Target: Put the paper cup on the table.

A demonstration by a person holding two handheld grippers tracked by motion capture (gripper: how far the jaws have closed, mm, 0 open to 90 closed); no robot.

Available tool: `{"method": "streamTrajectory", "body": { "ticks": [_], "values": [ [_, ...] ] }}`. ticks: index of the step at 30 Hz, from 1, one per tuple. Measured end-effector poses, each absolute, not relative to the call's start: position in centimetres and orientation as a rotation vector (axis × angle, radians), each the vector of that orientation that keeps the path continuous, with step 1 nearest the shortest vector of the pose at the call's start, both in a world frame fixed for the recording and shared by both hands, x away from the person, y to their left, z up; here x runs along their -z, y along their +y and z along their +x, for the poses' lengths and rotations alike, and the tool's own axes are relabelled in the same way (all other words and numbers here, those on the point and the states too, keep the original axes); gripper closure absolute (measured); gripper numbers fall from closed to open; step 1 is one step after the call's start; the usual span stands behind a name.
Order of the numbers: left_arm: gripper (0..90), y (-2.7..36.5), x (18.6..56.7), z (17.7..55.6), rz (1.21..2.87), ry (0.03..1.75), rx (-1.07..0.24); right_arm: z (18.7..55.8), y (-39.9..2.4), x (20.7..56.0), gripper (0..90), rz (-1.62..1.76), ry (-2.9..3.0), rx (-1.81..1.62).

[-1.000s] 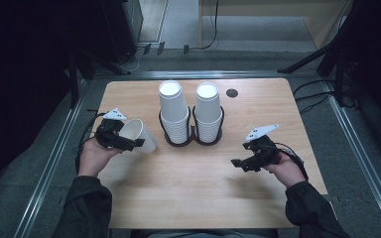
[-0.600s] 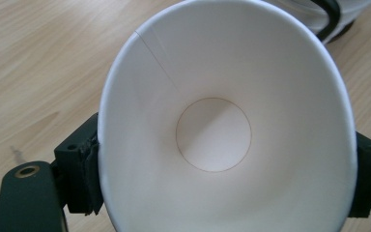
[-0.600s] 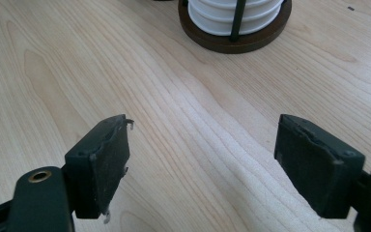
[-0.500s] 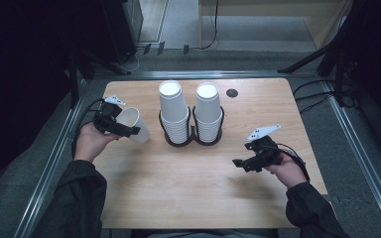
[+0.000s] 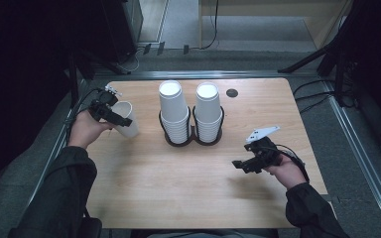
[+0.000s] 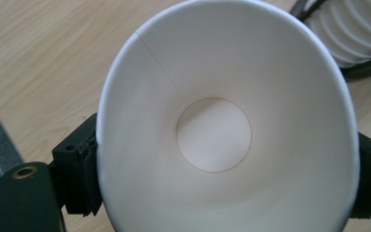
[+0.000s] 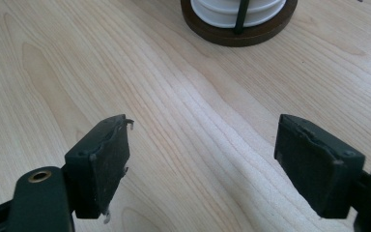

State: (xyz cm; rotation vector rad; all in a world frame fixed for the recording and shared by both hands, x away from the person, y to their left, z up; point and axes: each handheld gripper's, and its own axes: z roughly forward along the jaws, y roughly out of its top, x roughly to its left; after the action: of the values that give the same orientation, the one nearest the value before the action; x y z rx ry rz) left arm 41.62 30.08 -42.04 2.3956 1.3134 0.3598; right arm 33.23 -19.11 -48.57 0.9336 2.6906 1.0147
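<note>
Left gripper [image 5: 121, 119] jaws clamped across paper cup [image 5: 125, 119], table's 10 o'clock; right gripper [image 5: 237, 165] jaws spread, empty. Light, thin-walled, crushable; best held gently near stiffer rim.

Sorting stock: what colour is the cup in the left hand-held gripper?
White, inside and out; the paper cup shows best in the left gripper view.
</note>
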Motion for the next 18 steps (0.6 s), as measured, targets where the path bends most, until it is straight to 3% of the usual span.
{"method": "streamTrajectory", "body": {
  "ticks": [8, 18],
  "values": [
    [12.4, 30.3, 42.4, 43.0, 2.405, 1.395, -0.433, 33.2, -18.9, 48.7, 20.2, 0.922, 2.697, -1.010],
    [11.2, 29.7, 43.8, 43.4, 2.392, 1.427, -0.411, 33.2, -19.0, 48.7, 20.2, 0.926, 2.698, -1.011]
  ]
}}
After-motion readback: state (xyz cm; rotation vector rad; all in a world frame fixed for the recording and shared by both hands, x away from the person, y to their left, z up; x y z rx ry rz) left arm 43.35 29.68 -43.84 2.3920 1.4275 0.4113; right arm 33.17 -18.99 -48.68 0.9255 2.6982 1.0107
